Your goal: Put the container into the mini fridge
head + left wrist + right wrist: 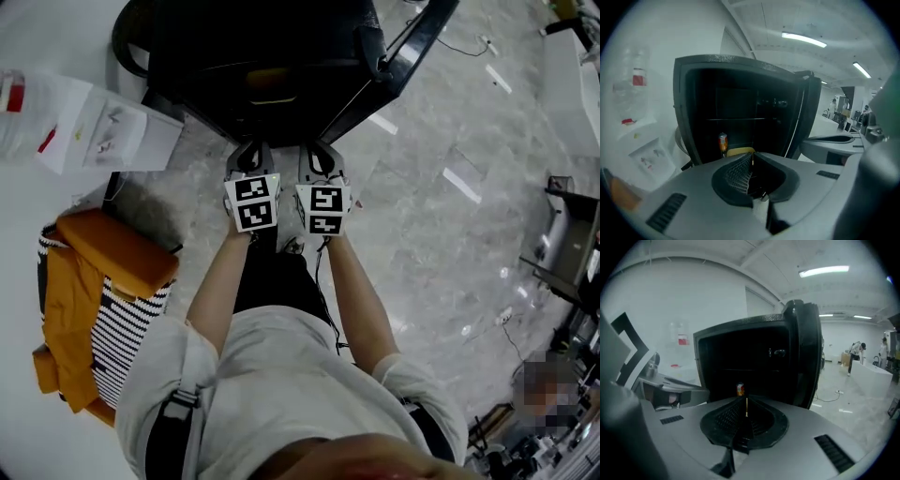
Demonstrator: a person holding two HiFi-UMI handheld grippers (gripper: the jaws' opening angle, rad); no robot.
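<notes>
the person stands over a black, boxy fridge (685, 103) with rounded corners, its door (812, 112) swung open at the right and seen nearly edge-on. the inside is dark; a thin shelf (736, 119) runs level across it about halfway up. on the fridge's bottom stands a small upright can (723, 142), orange and red with a pale top. just right of the can lies the container (740, 151), a low tan shape with a flat top and soft corners; only its upper edge shows above the gripper's body, so its full form cannot be made out. the left gripper (752, 157) is closed, its two dark jaws meeting at the tip with only a hairline seam between them and nothing gripped; one inner pad shows a fine cross-hatched grid. the right gripper (746, 401) is closed in the same way, its ribbed black pads pressed together and empty. both have smooth, matt grey shells with small slotted vents. in the head view the two are held side by side in front of the fridge, apart from it, each carrying a white cube (253, 202) printed with black square marks. the floor (441, 216) is glossy grey stone with mottled veins. to the left lie an orange jacket (103, 253) on black-and-white striped cloth (131, 328) and a white box (84, 127). the person wears a pale short-sleeved shirt (281, 375).
</notes>
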